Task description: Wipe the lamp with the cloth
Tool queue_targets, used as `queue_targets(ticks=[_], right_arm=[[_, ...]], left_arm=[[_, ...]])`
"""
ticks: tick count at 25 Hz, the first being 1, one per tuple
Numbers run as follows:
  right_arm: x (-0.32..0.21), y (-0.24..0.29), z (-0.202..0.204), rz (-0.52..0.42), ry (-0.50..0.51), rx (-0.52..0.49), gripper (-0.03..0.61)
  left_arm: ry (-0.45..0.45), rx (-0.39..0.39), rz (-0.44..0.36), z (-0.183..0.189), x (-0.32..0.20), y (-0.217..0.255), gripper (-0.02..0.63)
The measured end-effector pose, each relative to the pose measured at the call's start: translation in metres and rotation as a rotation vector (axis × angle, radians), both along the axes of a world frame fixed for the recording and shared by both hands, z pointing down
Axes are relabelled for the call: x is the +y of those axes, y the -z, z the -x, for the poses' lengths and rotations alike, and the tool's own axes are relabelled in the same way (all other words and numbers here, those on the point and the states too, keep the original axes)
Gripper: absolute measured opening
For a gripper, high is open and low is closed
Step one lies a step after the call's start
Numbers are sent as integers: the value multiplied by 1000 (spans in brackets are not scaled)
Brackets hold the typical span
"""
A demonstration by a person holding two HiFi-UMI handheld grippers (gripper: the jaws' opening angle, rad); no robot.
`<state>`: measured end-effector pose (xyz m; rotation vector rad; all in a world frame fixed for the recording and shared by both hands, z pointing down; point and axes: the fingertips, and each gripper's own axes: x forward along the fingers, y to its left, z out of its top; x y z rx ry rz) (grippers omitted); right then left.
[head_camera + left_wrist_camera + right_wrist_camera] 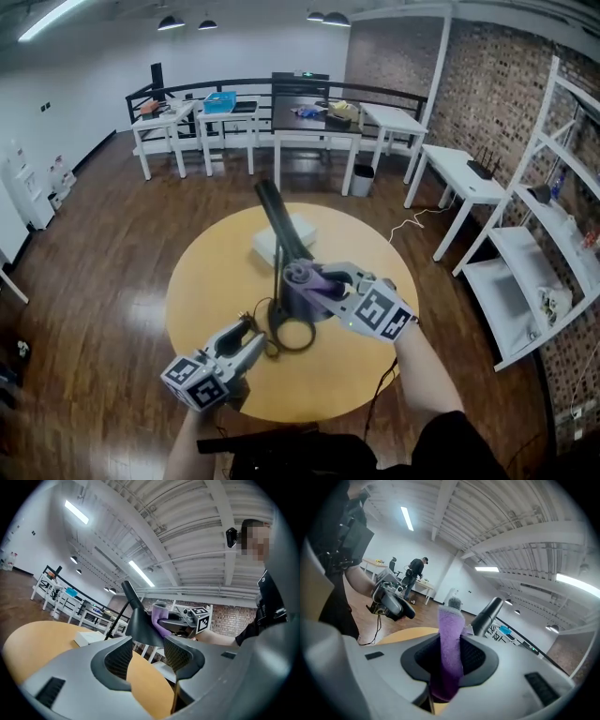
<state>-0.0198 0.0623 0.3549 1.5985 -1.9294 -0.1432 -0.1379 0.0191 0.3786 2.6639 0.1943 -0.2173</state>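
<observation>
right gripper clamped on purple cloth; head view shows cloth at lamp; left gripper jaws apart

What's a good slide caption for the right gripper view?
Right gripper clamps a purple cloth, the black lamp just beyond its jaws.

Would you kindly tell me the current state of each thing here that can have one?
left gripper: open, nothing between its pads.
right gripper: shut on the cloth.
cloth: bunched, pinched upright, close to the lamp's arm.
lamp: standing on its ring base, arm tilted.
white box: closed, lying flat on the table.
</observation>
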Motion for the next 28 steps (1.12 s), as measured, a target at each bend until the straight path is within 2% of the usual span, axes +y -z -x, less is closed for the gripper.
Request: queue_targets(ticks=[4, 6, 9, 12, 14, 16, 19, 22, 25, 28], right_arm=[[16, -12, 5, 8, -32, -20, 97], [23, -18, 8, 46, -2, 3, 98], [38, -31, 11, 145, 138, 105, 98], [51, -37, 16, 164, 281, 120, 98], [51, -31, 11, 124, 381, 133, 98], [35, -16, -9, 42, 451, 176, 98], [-12, 22, -52, -138, 474, 239, 98], [-61, 65, -76, -268, 485, 178, 98], [-110, 95, -92, -321, 467, 125, 98], [-145, 104, -95, -305, 461, 92, 98]], left_arm=[[-24, 9, 15, 2, 5, -2, 199], [-9, 10, 23, 5, 8, -2, 199], [29, 2, 11, 4, 11, -3, 199], [89, -4, -22, -6, 8, -4, 199], [145, 1, -37, -19, 6, -4, 199], [220, 2, -49, -34, 5, -4, 199], [358, 29, -58, -46, 10, 4, 199], [502, 49, -62, -46, 18, 15, 199], [617, 36, -56, -42, 29, 16, 199], [694, 19, -54, -37, 43, 14, 199]])
